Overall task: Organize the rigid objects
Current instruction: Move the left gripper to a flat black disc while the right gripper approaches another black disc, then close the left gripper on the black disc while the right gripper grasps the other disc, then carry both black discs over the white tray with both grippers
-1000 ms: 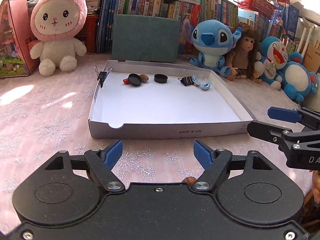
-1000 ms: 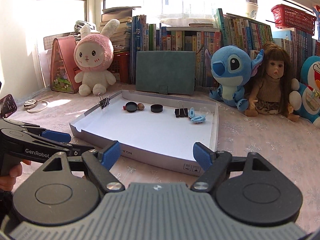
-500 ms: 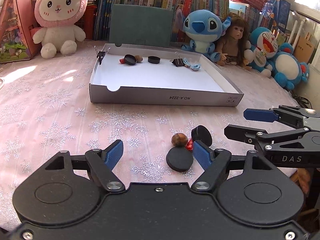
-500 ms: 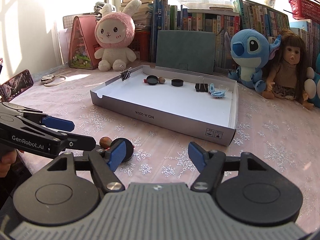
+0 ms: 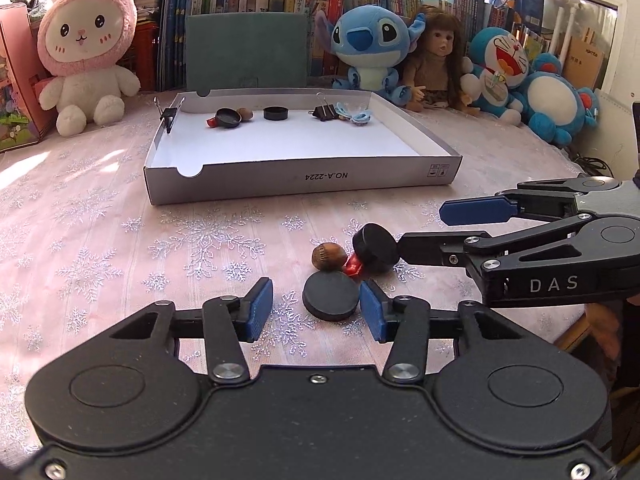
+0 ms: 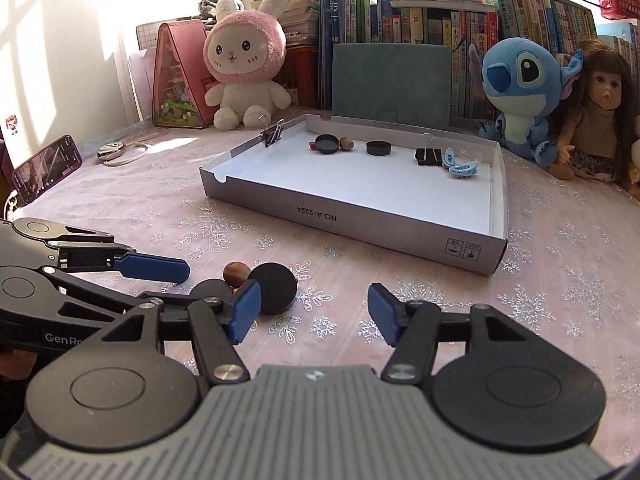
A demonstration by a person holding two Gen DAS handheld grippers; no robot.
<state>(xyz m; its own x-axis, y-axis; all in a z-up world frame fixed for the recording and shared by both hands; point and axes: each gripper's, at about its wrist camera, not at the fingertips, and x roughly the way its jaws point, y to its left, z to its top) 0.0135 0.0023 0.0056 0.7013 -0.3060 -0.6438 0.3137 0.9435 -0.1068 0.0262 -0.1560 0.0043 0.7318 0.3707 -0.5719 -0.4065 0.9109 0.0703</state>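
Both grippers are down low over the tablecloth [image 5: 120, 208], near its front edge, working on a little pile of stuff that sits in front of the box.

The left gripper [image 5: 316, 308] has its jaws closing around a flat black disc [image 5: 330, 295]. The disc lies between the blue pads; the right-hand one looks to be touching its edge, while the other is still clear of it, so no real pinch. Just behind that disc are a brown nut [image 5: 328, 256], a small red piece [image 5: 353, 267] and a second black disc [image 5: 375, 246] propped up on its edge and leaning.

The right gripper [image 6: 314, 310] comes in from the right side, and its jaws are closing too but still spread wide, with nothing held. In its own view the tilted disc sits just past the left pad. From the left camera the lower finger tip looks right up against that disc, though I can't tell if it truly touches.

The white box [image 5: 304, 178] sits toward the middle of the table. Along its far wall there's a black disc with a nut beside it [image 5: 228, 117], another black cap [image 5: 275, 113], a binder clip [image 5: 325, 111] and some light blue clips [image 5: 360, 117]. One more binder clip [image 5: 169, 114] is clamped on its left wall.
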